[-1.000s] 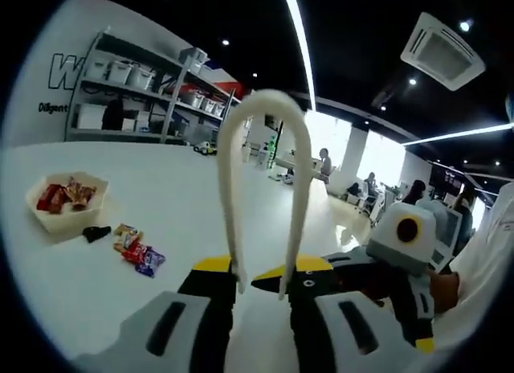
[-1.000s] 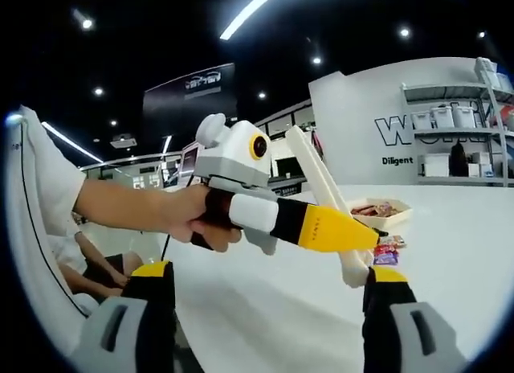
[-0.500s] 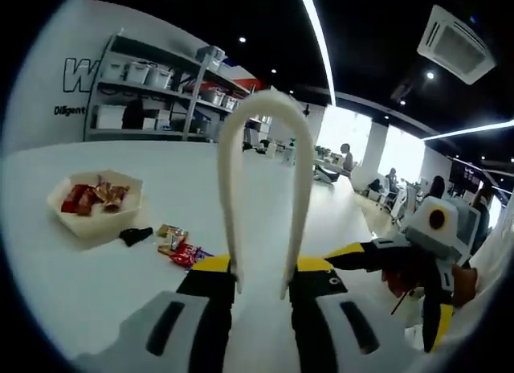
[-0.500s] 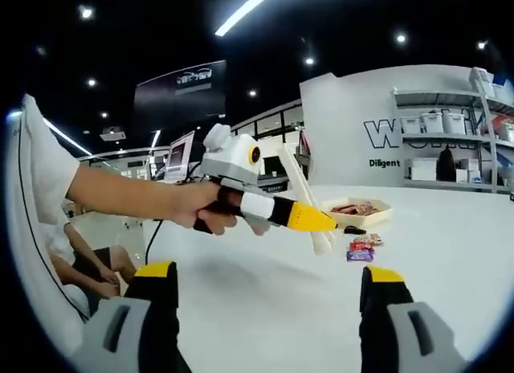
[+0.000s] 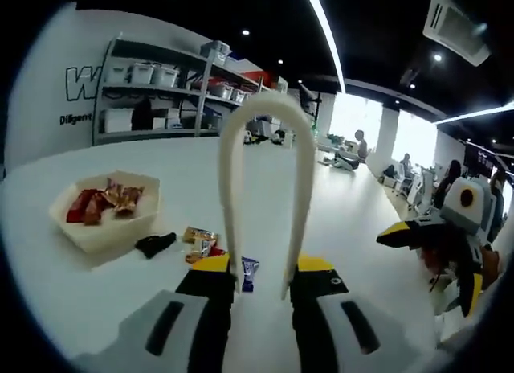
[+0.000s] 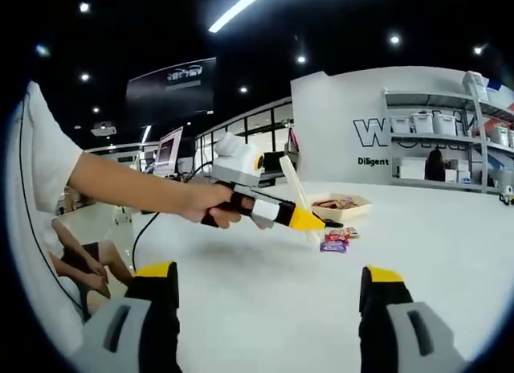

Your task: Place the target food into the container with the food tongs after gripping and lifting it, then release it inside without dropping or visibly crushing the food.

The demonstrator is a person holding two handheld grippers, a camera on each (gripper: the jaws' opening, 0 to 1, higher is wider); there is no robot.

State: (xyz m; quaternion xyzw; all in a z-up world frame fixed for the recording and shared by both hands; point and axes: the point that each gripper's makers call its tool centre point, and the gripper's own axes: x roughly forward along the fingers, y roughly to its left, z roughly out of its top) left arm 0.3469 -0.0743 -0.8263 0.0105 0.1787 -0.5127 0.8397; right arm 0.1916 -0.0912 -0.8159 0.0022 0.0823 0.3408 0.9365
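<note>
tongs clamped in left fingers | snacks beyond, seemingly untouched

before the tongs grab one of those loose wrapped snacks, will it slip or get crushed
The wrapped snacks look small, flat and shiny, so probably light and somewhat slippery. Their crinkled wrappers suggest they would deform under a hard squeeze from the tongs; a gentle grip seems wise.

Food tongs: cream-white, U-shaped, standing upright with the closed bend at top and both arm ends seated at the view's bottom. Container: pale hexagonal tray on the white table, holding red and brown wrapped snacks. Target food: loose wrapped candies lying beside the tray, one blue-purple piece between the tong arms.
</note>
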